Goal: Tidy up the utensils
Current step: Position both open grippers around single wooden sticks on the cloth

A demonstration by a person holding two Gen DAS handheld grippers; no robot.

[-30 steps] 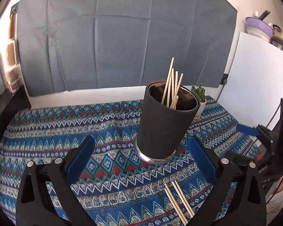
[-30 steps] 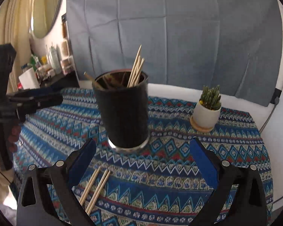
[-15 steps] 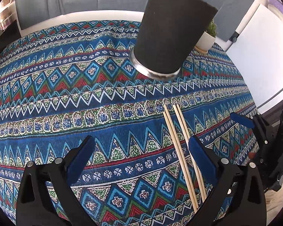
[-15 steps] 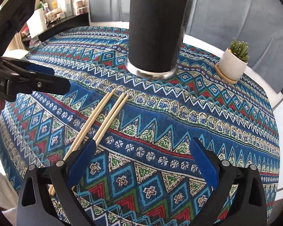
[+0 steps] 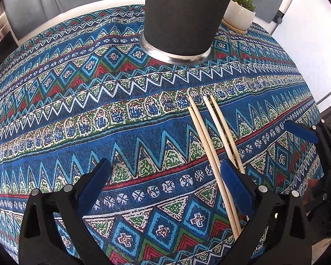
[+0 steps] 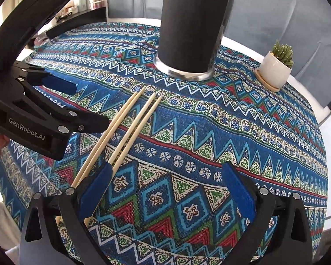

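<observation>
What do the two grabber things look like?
Both are black plastic tools with two long fingers each. The left gripper and right gripper have bright blue pads on the inside of their fingers, and round silver screws. The left one has white letters on its side reading GenRobot.AI.

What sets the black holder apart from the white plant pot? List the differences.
The black holder is tall and dark with a shiny metal base ring; the white plant pot is short, rounded and pale. The holder contains wooden sticks, their tips just showing at its rim, while the pot contains a small green succulent. The holder stands directly on the patterned cloth; the pot sits on a wooden coaster. Both stand upright at the table's far side.
</observation>
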